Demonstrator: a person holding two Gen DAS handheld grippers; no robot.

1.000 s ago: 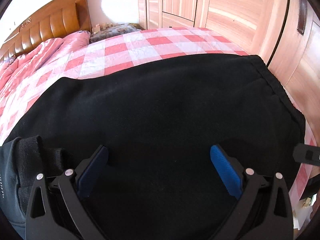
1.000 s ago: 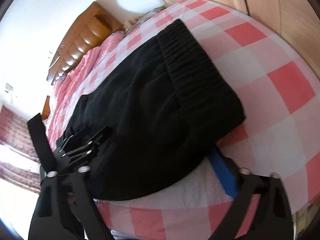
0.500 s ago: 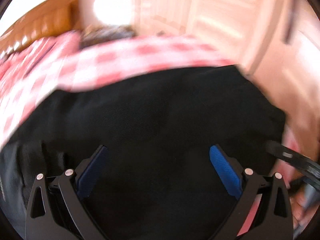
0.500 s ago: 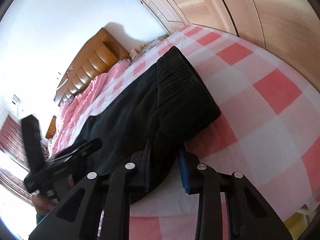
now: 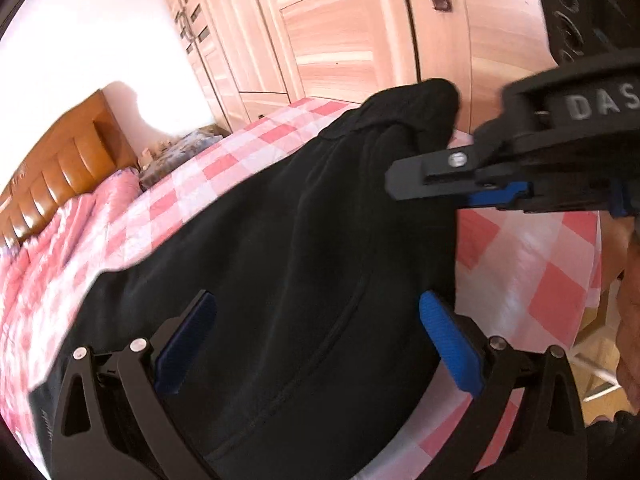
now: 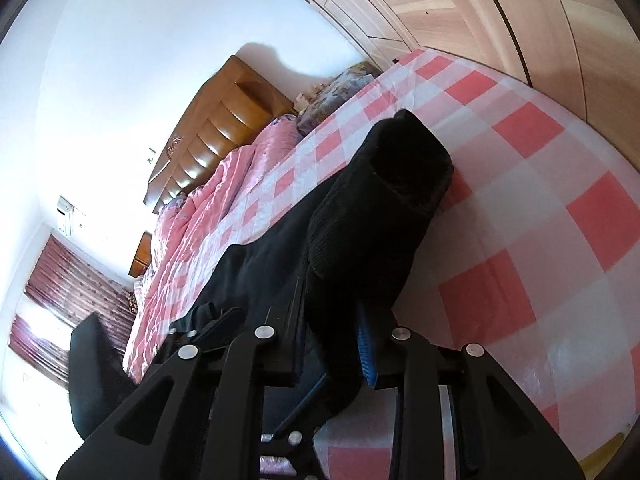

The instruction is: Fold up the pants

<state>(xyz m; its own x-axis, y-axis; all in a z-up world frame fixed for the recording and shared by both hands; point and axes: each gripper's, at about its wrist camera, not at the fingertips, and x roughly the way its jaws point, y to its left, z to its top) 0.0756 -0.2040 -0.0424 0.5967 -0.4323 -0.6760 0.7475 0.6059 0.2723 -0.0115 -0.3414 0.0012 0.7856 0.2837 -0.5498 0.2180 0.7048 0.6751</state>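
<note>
Black pants (image 5: 300, 220) lie across the pink checked bed. My left gripper (image 5: 316, 340) hovers open just above them, its blue pads (image 5: 450, 344) wide apart with only flat cloth below. In the left wrist view my right gripper (image 5: 460, 184) reaches in from the right and holds the waistband end up off the sheet. In its own view the right gripper (image 6: 332, 320) has a bunched fold of the pants (image 6: 360, 220) between its narrow jaws, which are still closing. The cloth hides most of its pads.
The checked sheet (image 5: 520, 248) shows bare to the right of the pants, up to the bed's edge. A pink quilt (image 6: 208, 208) and wooden headboard (image 6: 208, 136) lie at the far end. Wardrobe doors (image 5: 340, 32) stand close behind. A person's hand (image 5: 628, 320) is at the right edge.
The right gripper closed on the edge of the pants and raised it off the sheet. The left gripper swung sideways and rolled, staying open over the cloth.
</note>
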